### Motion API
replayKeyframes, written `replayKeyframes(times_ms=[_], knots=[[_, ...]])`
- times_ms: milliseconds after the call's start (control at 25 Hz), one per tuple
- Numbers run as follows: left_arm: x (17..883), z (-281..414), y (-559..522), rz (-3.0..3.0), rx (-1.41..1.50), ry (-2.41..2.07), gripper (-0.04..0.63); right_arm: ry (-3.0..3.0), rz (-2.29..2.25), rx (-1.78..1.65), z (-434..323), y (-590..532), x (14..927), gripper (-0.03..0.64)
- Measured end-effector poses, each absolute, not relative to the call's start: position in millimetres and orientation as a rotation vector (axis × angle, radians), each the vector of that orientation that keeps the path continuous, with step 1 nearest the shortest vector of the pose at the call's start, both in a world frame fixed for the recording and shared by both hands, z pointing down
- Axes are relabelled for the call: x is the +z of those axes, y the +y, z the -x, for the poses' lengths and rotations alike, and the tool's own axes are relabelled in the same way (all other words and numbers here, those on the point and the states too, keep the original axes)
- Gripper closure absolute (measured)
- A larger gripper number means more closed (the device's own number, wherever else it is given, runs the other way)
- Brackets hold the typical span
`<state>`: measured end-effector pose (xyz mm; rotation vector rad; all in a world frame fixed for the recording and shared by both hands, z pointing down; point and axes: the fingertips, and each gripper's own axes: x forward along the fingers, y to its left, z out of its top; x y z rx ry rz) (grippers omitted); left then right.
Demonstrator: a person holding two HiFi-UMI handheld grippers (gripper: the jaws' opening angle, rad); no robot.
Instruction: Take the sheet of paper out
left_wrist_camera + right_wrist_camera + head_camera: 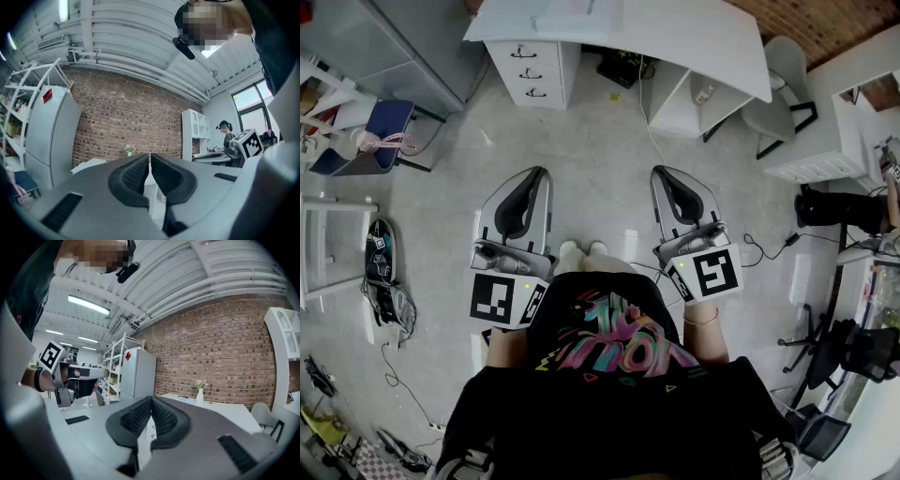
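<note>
Past the black printed shirt point(609, 361), the left gripper point(536, 178) and right gripper point(664, 176), both closed on nothing, point toward the white desk point(694, 37) well ahead. I can't spot the sheet of paper, and neither gripper looks nearer.

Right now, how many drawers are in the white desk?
3, stacked at the desk's left end in the head view: top drawer, middle drawer, bottom drawer. Others may be hidden.
</note>
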<state>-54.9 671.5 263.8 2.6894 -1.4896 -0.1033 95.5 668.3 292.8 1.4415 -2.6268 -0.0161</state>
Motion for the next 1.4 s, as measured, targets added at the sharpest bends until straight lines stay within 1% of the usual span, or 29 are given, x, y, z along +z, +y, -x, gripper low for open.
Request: replayKeyframes(times_ms=[320, 640, 880, 1160, 1400], knots=[[268, 51, 666, -2.684, -0.100, -1.499, 0.561, -2.627, -1.456, -0.010, -103, 664, 296, 0.595], [265, 24, 658, -2.691, -0.110, -1.537, 0.561, -2.661, -1.452, -0.002, -131, 660, 298, 0.595], [271, 16, 647, -2.662, -0.089, -1.577, 0.561, -2.695, -1.397, 0.015, -138, 644, 305, 0.595], [285, 29, 592, -2.624, -0.088, -1.611, 0.561, -2.702, -1.353, 0.050, -124, 585, 323, 0.595], [288, 51, 507, -2.618, -0.109, -1.611, 0.561, -2.682, -1.351, 0.031, -103, 502, 327, 0.595]])
